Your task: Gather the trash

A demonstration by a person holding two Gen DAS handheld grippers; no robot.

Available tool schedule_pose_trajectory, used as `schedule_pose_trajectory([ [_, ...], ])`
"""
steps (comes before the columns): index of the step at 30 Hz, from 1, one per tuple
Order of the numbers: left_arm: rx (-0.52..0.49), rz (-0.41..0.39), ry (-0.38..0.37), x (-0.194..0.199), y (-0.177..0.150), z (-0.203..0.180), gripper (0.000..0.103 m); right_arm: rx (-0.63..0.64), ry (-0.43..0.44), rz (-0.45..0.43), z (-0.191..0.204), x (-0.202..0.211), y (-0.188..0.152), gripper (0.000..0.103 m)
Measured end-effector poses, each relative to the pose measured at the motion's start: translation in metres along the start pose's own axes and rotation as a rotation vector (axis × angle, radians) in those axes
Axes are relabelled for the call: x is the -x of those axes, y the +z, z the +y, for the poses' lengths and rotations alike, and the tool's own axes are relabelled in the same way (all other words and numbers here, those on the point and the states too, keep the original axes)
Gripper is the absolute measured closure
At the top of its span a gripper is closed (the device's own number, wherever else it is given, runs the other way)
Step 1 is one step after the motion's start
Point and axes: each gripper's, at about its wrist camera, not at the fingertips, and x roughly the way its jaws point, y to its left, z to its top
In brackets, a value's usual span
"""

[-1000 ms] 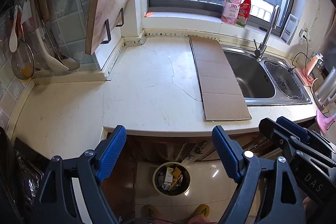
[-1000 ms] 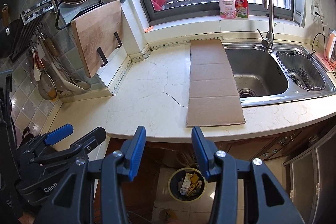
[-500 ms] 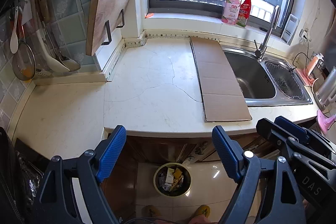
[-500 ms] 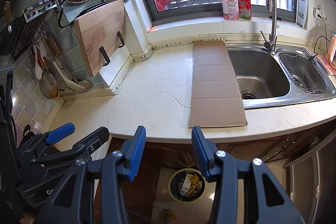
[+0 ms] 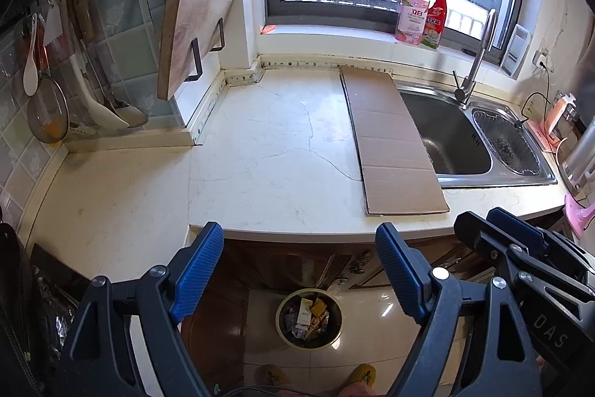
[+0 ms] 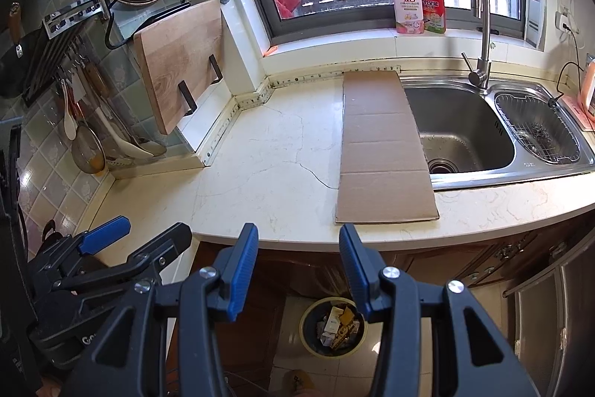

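Lengthwise, cardboard strip [image 5: 390, 144] flat on countertop [image 5: 267, 151], running wall to front edge, both grippers' jaws released, empty.

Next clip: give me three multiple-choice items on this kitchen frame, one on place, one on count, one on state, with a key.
1. Where is the flat brown cardboard strip?
A. in the bin
B. on the counter, overlapping the steel sink
C. on the windowsill

2. How many bottles stand on the windowsill?
A. one
B. two
C. four

3. The round bin on the floor is:
A. empty
B. lidded
C. holding trash

Key: 1 B, its right edge covers the basin rim; 2 B, one pink, one red; 3 C, wrappers show inside.
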Motion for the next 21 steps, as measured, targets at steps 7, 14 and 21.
schedule_pose_trajectory([
  [7,0.002,0.007,-0.003,0.0009,-0.002,0.0024,0.021,0.005,0.004,0.008,0.0001,0.0003,-0.0016,0.057],
  [14,0.0,0.007,-0.003,0.001,-0.0024,0.0029,0.021,0.006,0.003,0.009,0.0009,0.0015,-0.0032,0.057],
  [21,-0.002,0.006,-0.001,0.0012,-0.0035,0.003,0.021,0.008,0.004,0.008,-0.0003,0.002,-0.0041,0.057],
])
